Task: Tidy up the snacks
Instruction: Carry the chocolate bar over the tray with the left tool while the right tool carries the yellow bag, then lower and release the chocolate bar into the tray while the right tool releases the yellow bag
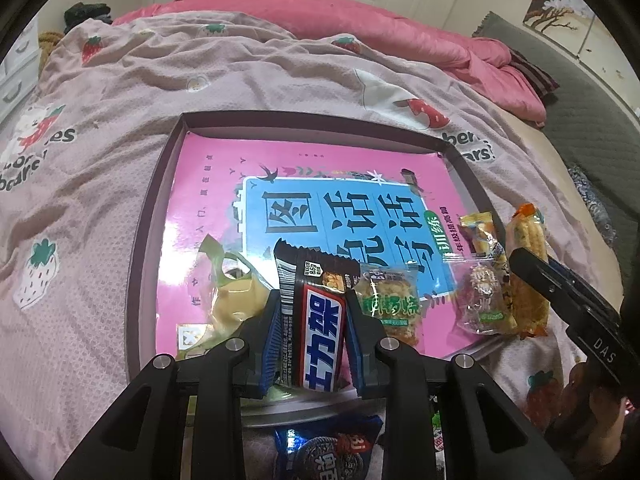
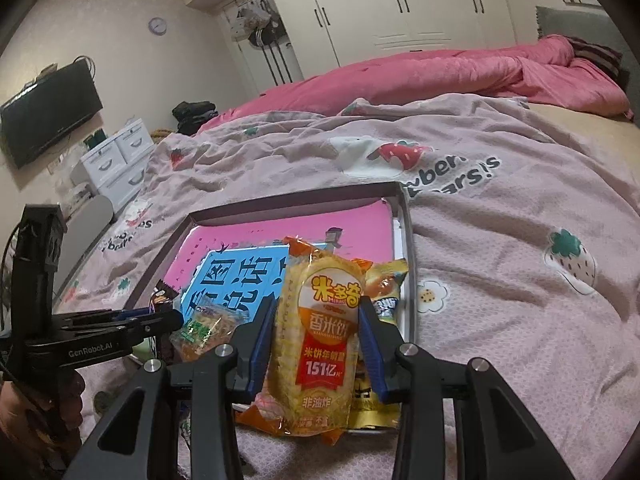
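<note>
Snacks are lying along the near edge of a shallow dark-rimmed tray [image 1: 152, 216] that is resting on a pink strawberry-print blanket [image 1: 120, 128] spread over a bed. A pink and blue book [image 1: 320, 216] is covering the tray floor.

Left tongs [image 1: 310, 332]: the blue pads are pressing on both sides of a dark chocolate bar [image 1: 316, 320], which is standing upright between them above the near part of the tray. A pale green packet [image 1: 232, 292] is lying just to the left of the bar, and a clear green-labelled cracker packet [image 1: 386, 300] is lying just to its right. A blue cookie packet [image 1: 332, 452] is showing below the tongs, outside the tray on the blanket.

Right tongs [image 2: 316, 344]: the pads are gripping a yellow rice cracker pack [image 2: 320, 336], holding it upright over the near right corner of the tray. A yellow packet [image 2: 386, 284] is lying just behind and to the right of it, against the tray rim. In the left wrist view this same pack is appearing beside a clear packet [image 1: 480, 296] at the right edge of the tray.

Pink quilt [image 2: 440, 72] is lying bunched at the far side of the bed.
</note>
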Demonstrator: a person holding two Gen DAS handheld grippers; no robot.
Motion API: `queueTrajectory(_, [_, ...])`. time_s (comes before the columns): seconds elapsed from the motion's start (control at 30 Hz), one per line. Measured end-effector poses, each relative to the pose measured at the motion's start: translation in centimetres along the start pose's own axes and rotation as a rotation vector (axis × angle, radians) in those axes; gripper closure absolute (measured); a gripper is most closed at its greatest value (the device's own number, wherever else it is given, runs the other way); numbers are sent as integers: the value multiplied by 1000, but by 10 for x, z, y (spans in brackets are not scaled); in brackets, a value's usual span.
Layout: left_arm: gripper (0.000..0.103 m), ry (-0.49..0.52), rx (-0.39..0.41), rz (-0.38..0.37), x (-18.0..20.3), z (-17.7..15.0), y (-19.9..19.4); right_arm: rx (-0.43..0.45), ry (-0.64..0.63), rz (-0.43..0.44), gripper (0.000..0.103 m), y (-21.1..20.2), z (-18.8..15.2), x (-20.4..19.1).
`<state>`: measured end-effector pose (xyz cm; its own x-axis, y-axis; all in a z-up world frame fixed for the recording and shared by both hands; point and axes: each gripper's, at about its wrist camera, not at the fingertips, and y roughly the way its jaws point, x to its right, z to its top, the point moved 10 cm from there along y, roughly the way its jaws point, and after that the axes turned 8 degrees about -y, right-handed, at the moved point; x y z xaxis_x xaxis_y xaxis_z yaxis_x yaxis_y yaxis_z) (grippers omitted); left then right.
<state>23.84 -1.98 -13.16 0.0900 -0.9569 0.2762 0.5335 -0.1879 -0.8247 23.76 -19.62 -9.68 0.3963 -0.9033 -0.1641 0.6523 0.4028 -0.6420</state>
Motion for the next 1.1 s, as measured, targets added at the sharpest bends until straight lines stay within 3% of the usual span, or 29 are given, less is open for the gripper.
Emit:
queueTrajectory(0.37, [74,3,-11,-18,7,1,9,-8,38,-26,63,5,1,17])
queueTrajectory(0.83, [74,10,-17,-17,8,1,13,-31,62,57,63,13,-6,7])
queueTrajectory(1.1, [74,20,-11,-10,9,2,15,-30,-8,-23,63,13,-6,5])
